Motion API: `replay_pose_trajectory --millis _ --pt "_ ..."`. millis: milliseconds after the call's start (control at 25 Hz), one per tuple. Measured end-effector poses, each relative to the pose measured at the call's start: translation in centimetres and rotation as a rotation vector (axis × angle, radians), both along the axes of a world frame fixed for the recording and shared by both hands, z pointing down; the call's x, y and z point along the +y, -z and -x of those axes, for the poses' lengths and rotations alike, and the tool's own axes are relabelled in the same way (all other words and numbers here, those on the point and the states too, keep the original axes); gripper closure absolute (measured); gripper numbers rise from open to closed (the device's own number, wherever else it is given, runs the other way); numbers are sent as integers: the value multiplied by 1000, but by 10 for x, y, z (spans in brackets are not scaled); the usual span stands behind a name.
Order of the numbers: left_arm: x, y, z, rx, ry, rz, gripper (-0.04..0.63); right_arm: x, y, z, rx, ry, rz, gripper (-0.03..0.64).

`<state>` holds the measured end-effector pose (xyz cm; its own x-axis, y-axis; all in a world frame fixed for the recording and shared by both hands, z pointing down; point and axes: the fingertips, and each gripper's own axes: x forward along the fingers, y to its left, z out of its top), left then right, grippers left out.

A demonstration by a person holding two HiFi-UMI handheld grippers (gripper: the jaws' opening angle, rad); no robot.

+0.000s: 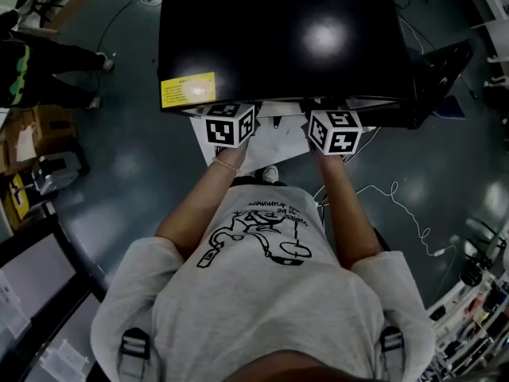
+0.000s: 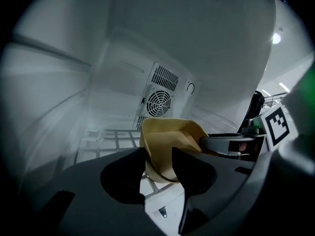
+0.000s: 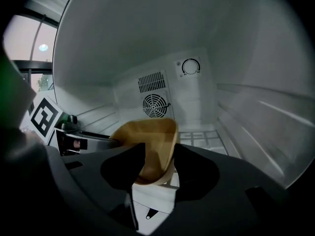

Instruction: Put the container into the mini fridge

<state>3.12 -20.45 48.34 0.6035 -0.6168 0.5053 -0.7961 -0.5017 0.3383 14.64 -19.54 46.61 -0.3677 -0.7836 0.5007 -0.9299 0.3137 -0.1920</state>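
Observation:
A tan, open-topped container [image 2: 170,137] [image 3: 147,134] hangs inside the white mini fridge, over the front of its wire shelf [image 2: 106,137] [image 3: 202,136]. My left gripper [image 2: 160,156] is shut on the container's left wall. My right gripper [image 3: 158,154] is shut on its right wall. Whether the container's bottom touches the shelf is hidden by the jaws. In the head view both marker cubes, left [image 1: 231,124] and right [image 1: 334,131], sit at the front edge of the black fridge top [image 1: 278,38], which hides the jaws and the container.
A round fan grille [image 2: 158,103] [image 3: 155,105] and a dial [image 3: 190,67] are on the fridge's back wall. The fridge door [image 1: 441,74] stands open at the right. A white cable [image 1: 398,205] lies on the floor, and a person's legs [image 1: 48,70] are at the far left.

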Motion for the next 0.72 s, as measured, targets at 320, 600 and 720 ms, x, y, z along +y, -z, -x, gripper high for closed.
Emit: replay_pose_trajectory --millis 320,600,720 --pt "-8 1 1 -25 3 -13 423 -5 -6 0 -6 3 19 437" --pt "-11 1 0 -39 13 -26 423 -7 -12 -2 -2 1 29 434" --pt "-11 2 1 -37 15 -30 420 -8 -14 0 -6 7 35 423"
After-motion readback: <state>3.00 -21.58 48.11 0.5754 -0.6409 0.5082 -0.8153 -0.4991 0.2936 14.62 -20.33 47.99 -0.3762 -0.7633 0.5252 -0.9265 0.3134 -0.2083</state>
